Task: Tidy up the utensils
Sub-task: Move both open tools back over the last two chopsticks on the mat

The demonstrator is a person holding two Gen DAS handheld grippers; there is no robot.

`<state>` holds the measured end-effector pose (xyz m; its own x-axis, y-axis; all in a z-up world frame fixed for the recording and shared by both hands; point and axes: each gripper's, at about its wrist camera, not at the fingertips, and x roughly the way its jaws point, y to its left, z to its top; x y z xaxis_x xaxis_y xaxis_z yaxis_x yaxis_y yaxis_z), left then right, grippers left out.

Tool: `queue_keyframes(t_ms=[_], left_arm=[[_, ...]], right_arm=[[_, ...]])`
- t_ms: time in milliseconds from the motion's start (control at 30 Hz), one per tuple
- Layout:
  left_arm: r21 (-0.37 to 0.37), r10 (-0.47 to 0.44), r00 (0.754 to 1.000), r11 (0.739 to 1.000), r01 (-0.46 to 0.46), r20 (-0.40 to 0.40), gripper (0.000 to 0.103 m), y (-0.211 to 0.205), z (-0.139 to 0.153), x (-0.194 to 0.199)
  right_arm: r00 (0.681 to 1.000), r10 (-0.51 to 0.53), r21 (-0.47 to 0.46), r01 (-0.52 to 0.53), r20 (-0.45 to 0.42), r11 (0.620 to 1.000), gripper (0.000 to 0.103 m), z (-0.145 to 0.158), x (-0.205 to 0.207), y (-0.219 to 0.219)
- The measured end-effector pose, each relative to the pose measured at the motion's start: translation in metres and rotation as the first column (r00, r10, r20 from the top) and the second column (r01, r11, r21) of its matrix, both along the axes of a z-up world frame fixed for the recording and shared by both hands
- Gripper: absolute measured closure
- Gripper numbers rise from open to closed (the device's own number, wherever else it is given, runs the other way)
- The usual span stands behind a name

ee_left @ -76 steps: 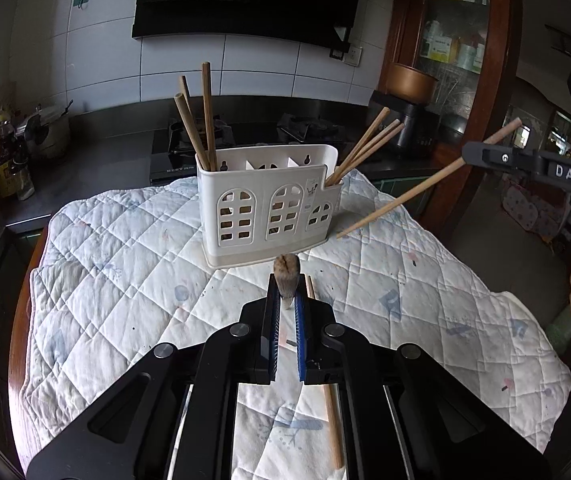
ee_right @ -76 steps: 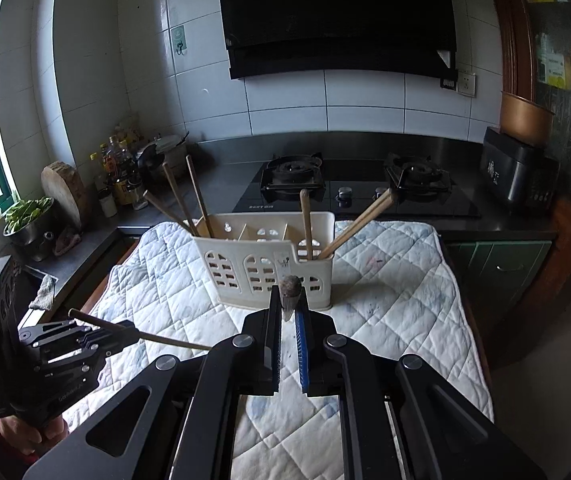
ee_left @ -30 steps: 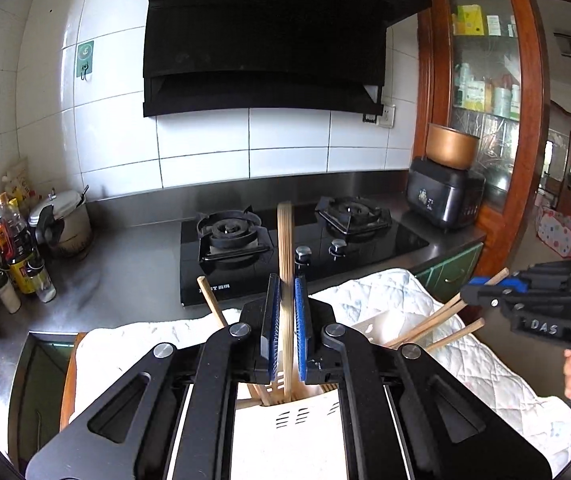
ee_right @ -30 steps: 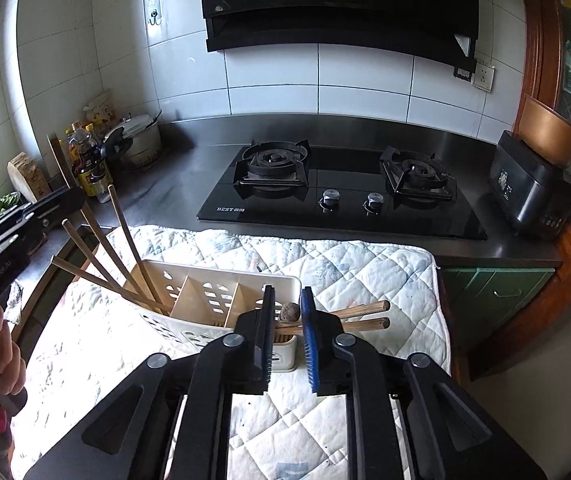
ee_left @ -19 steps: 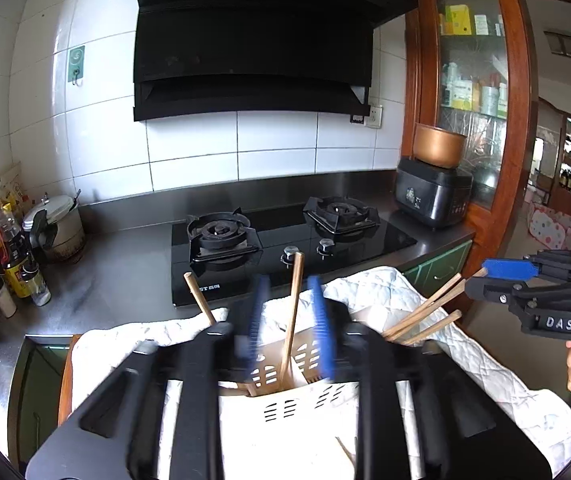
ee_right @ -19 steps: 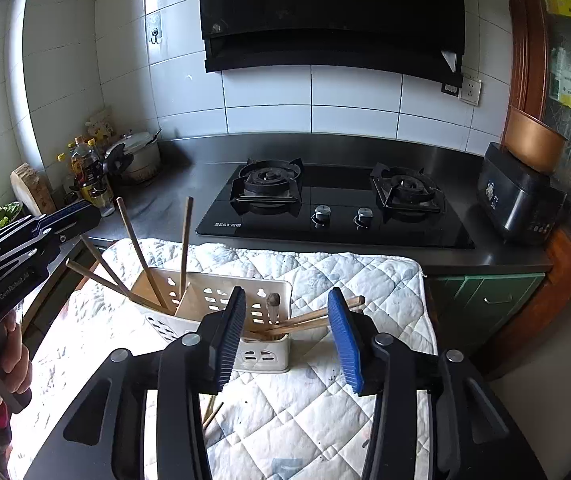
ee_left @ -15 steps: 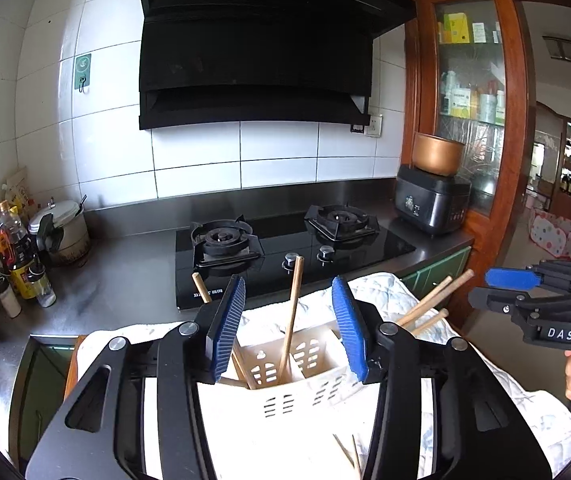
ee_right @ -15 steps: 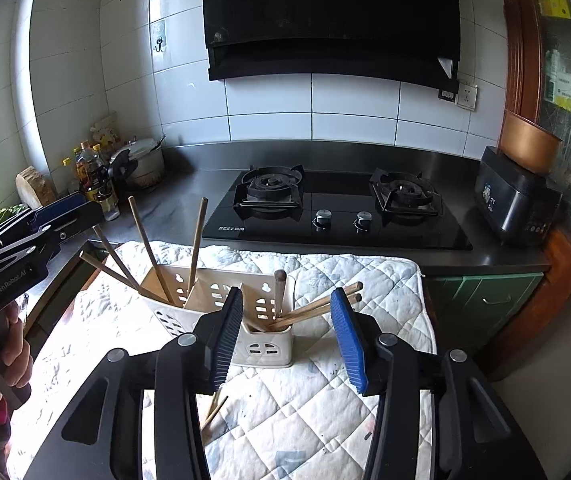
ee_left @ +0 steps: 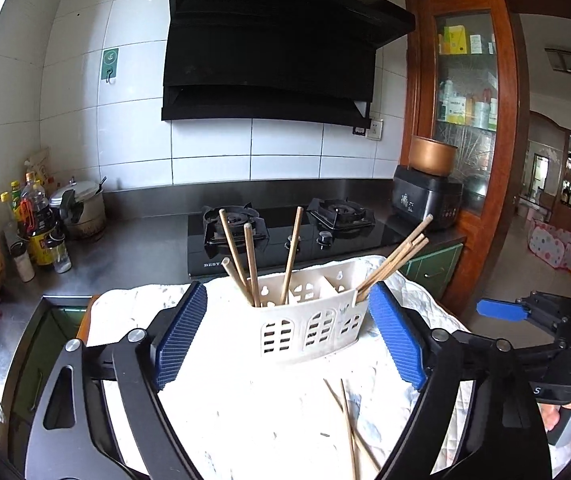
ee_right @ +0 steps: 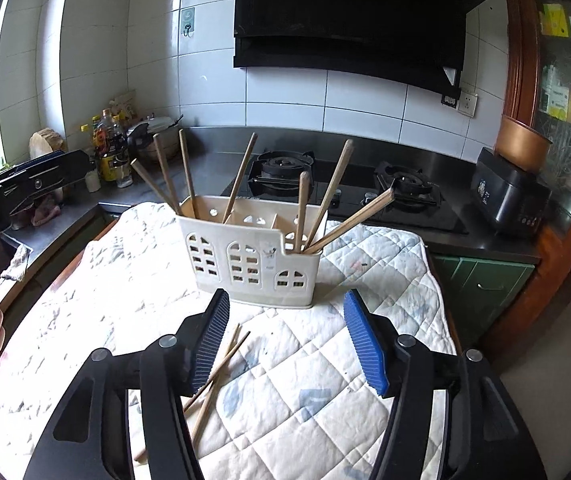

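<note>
**A:** so what's the holder made of? looks like a tiny building lol

**B:** white plastic utensil holder, boxy, with arched window-shaped cutouts along the front and a stepped rim that drops lower at one end. Dividers split it into compartments. It stands upright on a white quilted cloth, diamond stitching, with faint blue and pink smudges.

**A:** and the sticks?

**B:** plain wooden chopsticks, round, matte tan. Three lean out of the left-end compartment, one stands in the middle, and a bunch fan out to the right from the low end. A loose pair still lies crossed on the cloth just in front of the holder.

**A:** grippers holding anything?

**B:** nope, both empty-handed. Left gripper has its ribbed blue rubber pads spread wide and opening further; the holder only appears framed between them, farther off. Right gripper is parted too, jaws opening, nothing pinched, just cloth underneath, with one black finger over part of the loose pair.

**A:** background?

**B:** glossy black gas hob on a steel counter, white tiles, black range hood.
</note>
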<state>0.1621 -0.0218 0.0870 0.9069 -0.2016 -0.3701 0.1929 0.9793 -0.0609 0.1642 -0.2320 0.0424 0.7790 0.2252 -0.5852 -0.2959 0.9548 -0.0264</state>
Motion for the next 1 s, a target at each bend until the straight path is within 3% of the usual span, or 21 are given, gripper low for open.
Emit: queue_keyframes(t_ms=[267, 733, 1000], left_arm=[[0.043, 0.042, 0.999, 0.998, -0.041, -0.017, 0.009, 0.009, -0.032, -0.043], [0.081, 0.14, 0.983, 0.988, -0.131, -0.117, 0.008, 0.026, -0.09, -0.082], [0.158, 0.189, 0.97, 0.974, -0.165, -0.152, 0.008, 0.026, -0.115, -0.087]], right_arm=[[0.997, 0.015, 0.065, -0.009, -0.081, 0.998, 0.035, -0.043, -0.029, 0.015], [0.988, -0.003, 0.058, 0.012, -0.154, 0.998, 0.034, -0.103, -0.067, 0.032], [0.971, 0.009, 0.113, 0.019, -0.239, 0.993, 0.051, -0.138, -0.066, 0.044]])
